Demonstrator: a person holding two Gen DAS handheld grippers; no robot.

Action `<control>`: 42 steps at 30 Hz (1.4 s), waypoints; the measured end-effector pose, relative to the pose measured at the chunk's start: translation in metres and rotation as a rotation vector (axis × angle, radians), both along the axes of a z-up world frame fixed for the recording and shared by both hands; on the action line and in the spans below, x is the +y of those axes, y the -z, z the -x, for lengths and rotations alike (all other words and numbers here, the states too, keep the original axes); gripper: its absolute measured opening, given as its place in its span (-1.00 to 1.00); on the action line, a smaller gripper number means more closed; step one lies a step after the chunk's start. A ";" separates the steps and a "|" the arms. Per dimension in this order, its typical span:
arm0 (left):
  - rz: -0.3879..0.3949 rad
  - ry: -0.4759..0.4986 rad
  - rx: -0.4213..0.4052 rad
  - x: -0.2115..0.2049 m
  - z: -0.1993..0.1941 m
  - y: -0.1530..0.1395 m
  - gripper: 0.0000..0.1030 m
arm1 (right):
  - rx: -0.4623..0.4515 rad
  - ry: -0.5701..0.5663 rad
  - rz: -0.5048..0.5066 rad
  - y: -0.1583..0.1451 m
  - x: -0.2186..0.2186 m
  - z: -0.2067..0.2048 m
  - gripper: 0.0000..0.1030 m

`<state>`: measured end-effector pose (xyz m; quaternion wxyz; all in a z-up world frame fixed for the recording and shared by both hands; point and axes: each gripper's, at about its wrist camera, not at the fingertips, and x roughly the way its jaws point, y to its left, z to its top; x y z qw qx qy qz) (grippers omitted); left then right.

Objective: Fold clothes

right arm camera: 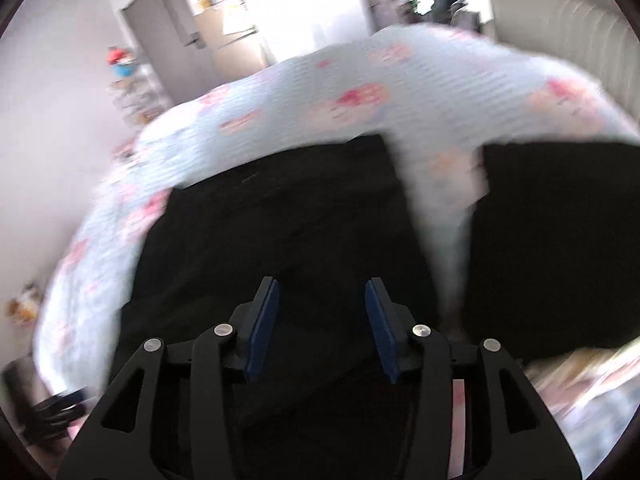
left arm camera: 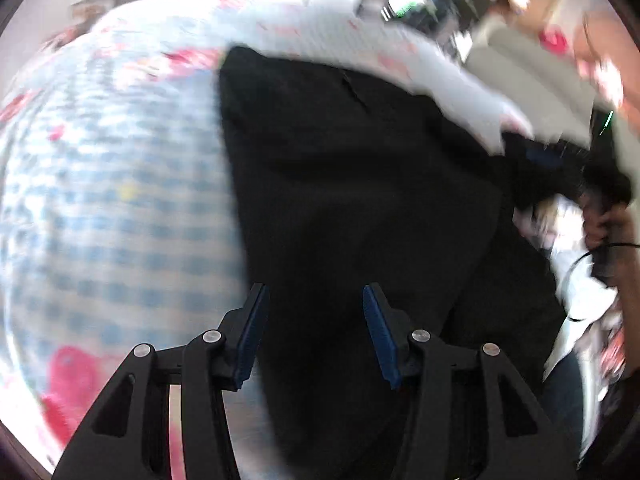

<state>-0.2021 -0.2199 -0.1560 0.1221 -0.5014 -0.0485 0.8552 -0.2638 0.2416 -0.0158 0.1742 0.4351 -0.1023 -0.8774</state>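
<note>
Left wrist view: the left gripper [left arm camera: 314,334] hangs with its jaws apart over the near edge of the black garment [left arm camera: 352,184], which lies spread on the bed [left arm camera: 104,208]. If the pads close too shallow, I judge they could pinch only one layer. The bed's cover is soft blue-and-white check with pink prints.

Right wrist view: the right gripper [right arm camera: 322,326] is likewise apart, clamped on nothing, above the limp, matte black cloth. A fold of the cover splits the dark fabric and might get caught in a grab.
</note>
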 end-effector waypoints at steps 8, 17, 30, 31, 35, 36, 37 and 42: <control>0.145 -0.123 -0.054 -0.039 -0.052 -0.011 0.00 | -0.174 -0.321 -0.007 0.067 -0.112 -0.084 -0.09; 0.185 0.014 -0.028 0.006 -0.068 0.017 -0.18 | -0.182 -0.340 0.032 0.072 -0.150 -0.103 -0.01; -0.020 -0.118 0.085 -0.097 -0.119 -0.033 -0.19 | -0.187 -0.168 -0.048 0.075 -0.115 -0.084 -0.08; -0.063 -0.129 0.122 -0.102 -0.117 -0.037 -0.19 | -0.166 -0.166 -0.026 0.068 -0.115 -0.083 -0.05; -0.031 -0.133 0.014 -0.092 -0.088 -0.005 -0.17 | -0.152 -0.167 -0.036 0.076 -0.124 -0.072 -0.02; 0.055 -0.131 -0.070 -0.087 -0.082 0.012 -0.17 | -0.179 -0.165 -0.080 0.087 -0.126 -0.072 -0.03; 0.113 -0.123 -0.121 -0.085 -0.080 0.023 -0.18 | -0.212 -0.161 -0.129 0.098 -0.127 -0.073 -0.15; -0.133 -0.135 -0.009 -0.138 -0.063 -0.019 -0.19 | -0.202 -0.140 -0.079 0.081 -0.092 -0.080 0.03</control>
